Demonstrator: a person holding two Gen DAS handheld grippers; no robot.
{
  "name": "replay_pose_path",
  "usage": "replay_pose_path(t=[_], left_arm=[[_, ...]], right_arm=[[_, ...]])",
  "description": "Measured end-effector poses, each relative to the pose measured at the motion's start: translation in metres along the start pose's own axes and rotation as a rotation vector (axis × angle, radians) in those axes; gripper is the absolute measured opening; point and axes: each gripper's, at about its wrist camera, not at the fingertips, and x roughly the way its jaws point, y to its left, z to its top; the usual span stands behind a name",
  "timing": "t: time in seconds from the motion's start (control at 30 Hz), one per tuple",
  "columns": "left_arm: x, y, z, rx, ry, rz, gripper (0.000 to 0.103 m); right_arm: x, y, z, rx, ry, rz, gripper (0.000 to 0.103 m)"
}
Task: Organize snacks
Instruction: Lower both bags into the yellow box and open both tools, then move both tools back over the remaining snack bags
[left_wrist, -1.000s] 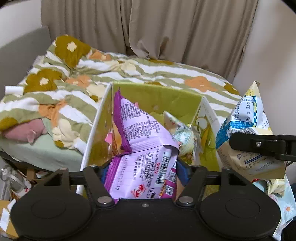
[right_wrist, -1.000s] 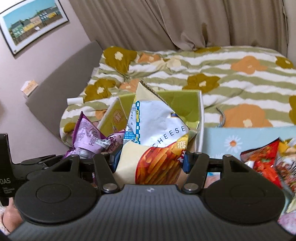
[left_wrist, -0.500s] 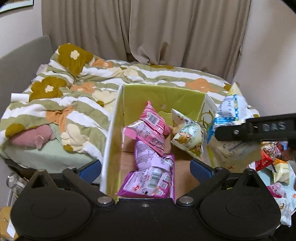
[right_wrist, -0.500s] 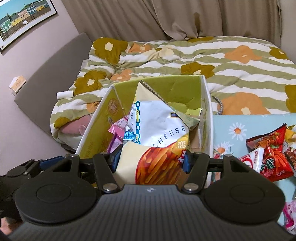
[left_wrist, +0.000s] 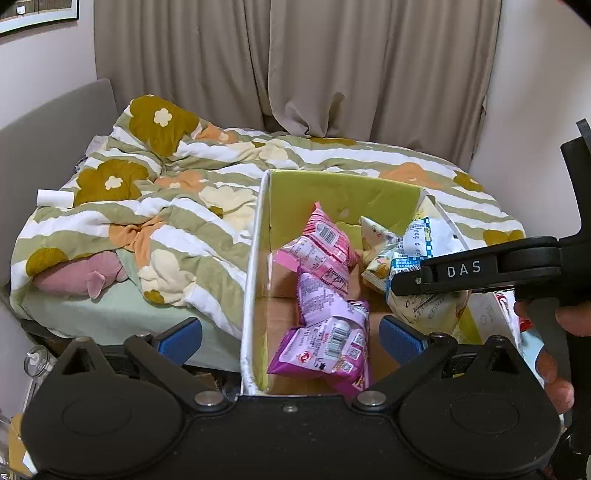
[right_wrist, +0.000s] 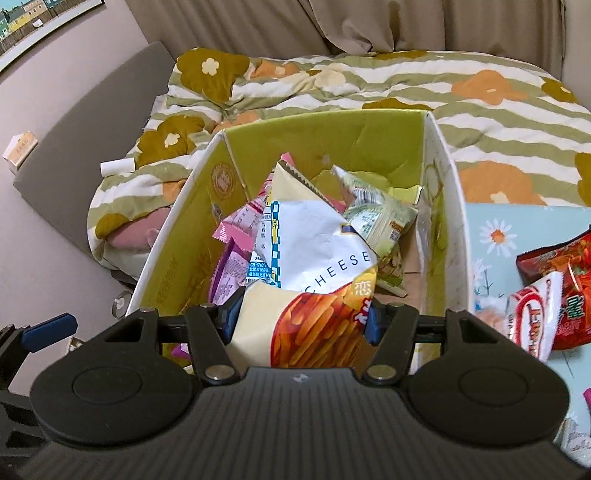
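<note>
A green-lined cardboard box (left_wrist: 255, 258) stands by the bed. In it lie a purple snack bag (left_wrist: 325, 343), a pink bag (left_wrist: 321, 247) and a pale green bag (left_wrist: 376, 251). My left gripper (left_wrist: 290, 338) hangs wide open over the box's near end, above the purple bag and clear of it. My right gripper (right_wrist: 301, 319) has its blue pads on the bottom of a white and orange cheese stick bag (right_wrist: 317, 251), lowered into the box (right_wrist: 443, 221); its jaws are opening. From the left wrist view this bag (left_wrist: 424, 310) hangs at the box's right side.
A flowered quilt (left_wrist: 166, 206) covers the bed behind and left of the box. Red snack bags (right_wrist: 554, 288) and a white one (right_wrist: 532, 317) lie on a blue daisy cloth (right_wrist: 495, 236) to the right. A person's hand (left_wrist: 554, 354) holds the right gripper.
My left gripper opened, let the purple bag drop into the box, and drew back. My right gripper carried the cheese bag from beside the box down into it.
</note>
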Motion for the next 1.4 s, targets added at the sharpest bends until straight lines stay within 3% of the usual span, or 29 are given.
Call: replay_pose_path(t=[0.03,0.1,0.47,0.8,1.03,1.4], left_arm=[[0.000,0.001,-0.001,-0.001,-0.001,-0.001,0.103],[0.000,0.003,-0.002,-0.001,-0.003,-0.004,0.103],[-0.002,0.003,-0.009,-0.010,0.011,-0.011,0.103],[-0.030,-0.022,0.003,0.026,-0.029,-0.014,0.103],[-0.055,-0.066,0.007,0.058,-0.052,-0.046,0.103],[-0.075,-0.172,-0.004,0.091,-0.061,-0.109,0.103]], right_arm=[[0.001,0.001,-0.001,-0.005,-0.007,-0.014,0.078],[0.001,0.004,-0.005,-0.027,-0.024,-0.051,0.103],[-0.010,0.003,-0.016,-0.057,-0.080,-0.067,0.103],[-0.060,-0.010,-0.016,-0.044,-0.146,-0.040,0.103],[-0.119,-0.046,-0.020,-0.043,-0.191,-0.067,0.103],[-0.202,-0.148,-0.043,-0.030,-0.215,-0.109,0.103]])
